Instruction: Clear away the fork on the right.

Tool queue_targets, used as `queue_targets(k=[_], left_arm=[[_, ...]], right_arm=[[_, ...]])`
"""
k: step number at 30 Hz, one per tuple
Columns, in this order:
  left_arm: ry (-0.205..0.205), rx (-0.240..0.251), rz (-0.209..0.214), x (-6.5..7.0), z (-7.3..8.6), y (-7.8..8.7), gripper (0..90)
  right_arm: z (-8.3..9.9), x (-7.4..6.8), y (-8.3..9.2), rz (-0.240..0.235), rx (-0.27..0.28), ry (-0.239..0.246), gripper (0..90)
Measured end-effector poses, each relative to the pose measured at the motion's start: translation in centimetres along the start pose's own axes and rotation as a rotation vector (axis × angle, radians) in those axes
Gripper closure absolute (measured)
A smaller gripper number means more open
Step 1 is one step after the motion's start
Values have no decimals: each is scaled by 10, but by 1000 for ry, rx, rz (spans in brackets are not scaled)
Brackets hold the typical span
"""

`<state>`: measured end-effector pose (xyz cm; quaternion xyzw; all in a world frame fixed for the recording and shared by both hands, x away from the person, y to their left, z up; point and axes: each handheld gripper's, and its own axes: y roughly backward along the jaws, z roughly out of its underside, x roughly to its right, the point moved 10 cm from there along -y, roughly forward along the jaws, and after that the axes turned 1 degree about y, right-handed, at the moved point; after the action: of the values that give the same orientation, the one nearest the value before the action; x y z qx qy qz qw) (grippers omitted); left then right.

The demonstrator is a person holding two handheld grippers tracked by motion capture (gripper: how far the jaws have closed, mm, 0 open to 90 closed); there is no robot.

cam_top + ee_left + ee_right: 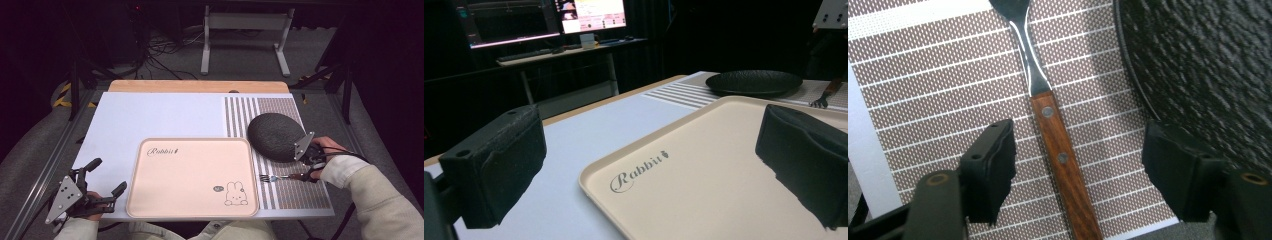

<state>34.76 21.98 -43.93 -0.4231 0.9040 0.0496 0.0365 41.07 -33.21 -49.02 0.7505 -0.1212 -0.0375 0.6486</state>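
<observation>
A fork (pixel 279 177) with a wooden handle (pixel 1058 150) lies on the brown striped placemat (pixel 300 194), tines pointing toward the tray. My right gripper (pixel 301 175) straddles that handle, jaws open; the pads (pixel 993 165) stand clear on both sides without touching it. A dark textured plate (pixel 275 136) rests on the mat just beyond, its rim close to the right jaw (pixel 1208 65). The beige empty tray (pixel 192 172) with a rabbit print sits at the table's front centre. Left of it, my left gripper (pixel 110 175) hovers open with nothing between its jaws, facing across the tray (pixel 704 175).
A white table surface (pixel 150 117) extends behind the tray, ending in a wooden strip (pixel 200 86). A metal stand (pixel 245 35) and cables lie on the floor beyond. Monitors (pixel 549 15) on a desk glow in the left gripper view.
</observation>
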Motion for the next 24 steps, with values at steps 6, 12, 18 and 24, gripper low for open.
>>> queue_targets(k=[6,12,18,24], left_arm=[[3,2,0,0,0,0,3],[0,-1,1,0,0,0,3],[0,-1,2,0,0,0,3],[0,-1,2,0,0,0,3]], right_arm=[[0,-4,-5,-24,-16,21,423],[0,-8,-12,-45,-33,52,501],[0,-10,-16,-52,-57,74,596],[-1,-10,-17,-58,-86,121,668]])
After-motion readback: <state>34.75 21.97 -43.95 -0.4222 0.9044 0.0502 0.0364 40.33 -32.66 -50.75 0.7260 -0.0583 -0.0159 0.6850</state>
